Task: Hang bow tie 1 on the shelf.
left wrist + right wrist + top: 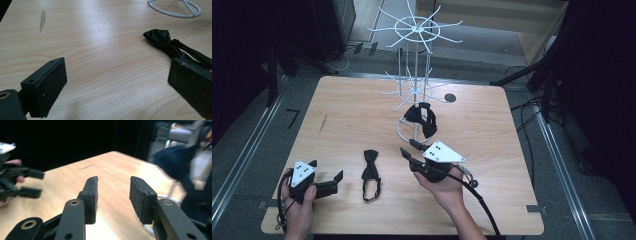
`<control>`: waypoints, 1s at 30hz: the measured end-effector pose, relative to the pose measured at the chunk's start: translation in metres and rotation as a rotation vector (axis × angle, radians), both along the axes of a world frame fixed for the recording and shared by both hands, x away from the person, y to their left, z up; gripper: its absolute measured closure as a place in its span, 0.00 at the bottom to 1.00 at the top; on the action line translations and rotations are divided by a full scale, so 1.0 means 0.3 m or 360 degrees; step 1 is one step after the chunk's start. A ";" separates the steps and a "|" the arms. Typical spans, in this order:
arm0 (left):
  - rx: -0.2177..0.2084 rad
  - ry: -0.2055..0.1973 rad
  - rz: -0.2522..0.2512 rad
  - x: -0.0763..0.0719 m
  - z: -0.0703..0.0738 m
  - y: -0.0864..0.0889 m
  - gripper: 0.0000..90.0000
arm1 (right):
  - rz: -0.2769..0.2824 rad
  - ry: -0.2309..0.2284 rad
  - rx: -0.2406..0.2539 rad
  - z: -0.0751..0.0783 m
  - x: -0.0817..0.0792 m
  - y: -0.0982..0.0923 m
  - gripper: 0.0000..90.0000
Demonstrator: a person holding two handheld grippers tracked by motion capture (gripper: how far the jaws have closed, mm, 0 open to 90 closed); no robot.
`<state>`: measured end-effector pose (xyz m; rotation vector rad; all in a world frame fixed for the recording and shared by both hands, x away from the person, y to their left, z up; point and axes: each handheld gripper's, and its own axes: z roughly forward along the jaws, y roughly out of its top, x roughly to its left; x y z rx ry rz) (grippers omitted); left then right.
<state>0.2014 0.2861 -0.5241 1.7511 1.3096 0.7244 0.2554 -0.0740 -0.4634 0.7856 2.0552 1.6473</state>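
On the tabletop between your hands lies a black bow tie, free for either gripper. Your left gripper rests beside it, jaws wide and empty; your right gripper hovers with jaws parted, gripping nothing, near the white rack where another bow tie hangs.

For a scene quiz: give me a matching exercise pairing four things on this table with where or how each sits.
1. bow tie
2. second bow tie
3. left gripper
4. right gripper

A. hanging on the white wire rack
B. lying flat on the table between the hands
C. jaws wide open, resting low by the near left edge
D. jaws part open, nothing between them, near the rack's base

Pairs: 1-B, 2-A, 3-C, 4-D
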 end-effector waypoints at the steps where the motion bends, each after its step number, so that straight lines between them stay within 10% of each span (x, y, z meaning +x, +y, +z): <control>1: 0.0000 0.0001 0.0000 0.000 0.000 0.000 0.03 | 0.0018 0.0021 -0.0007 -0.010 -0.007 0.015 0.67; 18: 0.0001 0.0007 -0.0001 0.001 0.000 0.001 0.03 | 0.0190 0.0346 -0.0068 -0.180 -0.088 0.219 0.66; 30: -0.0003 0.0007 -0.0001 0.001 0.000 0.002 0.03 | 0.0104 0.0487 -0.0173 -0.250 -0.098 0.280 0.66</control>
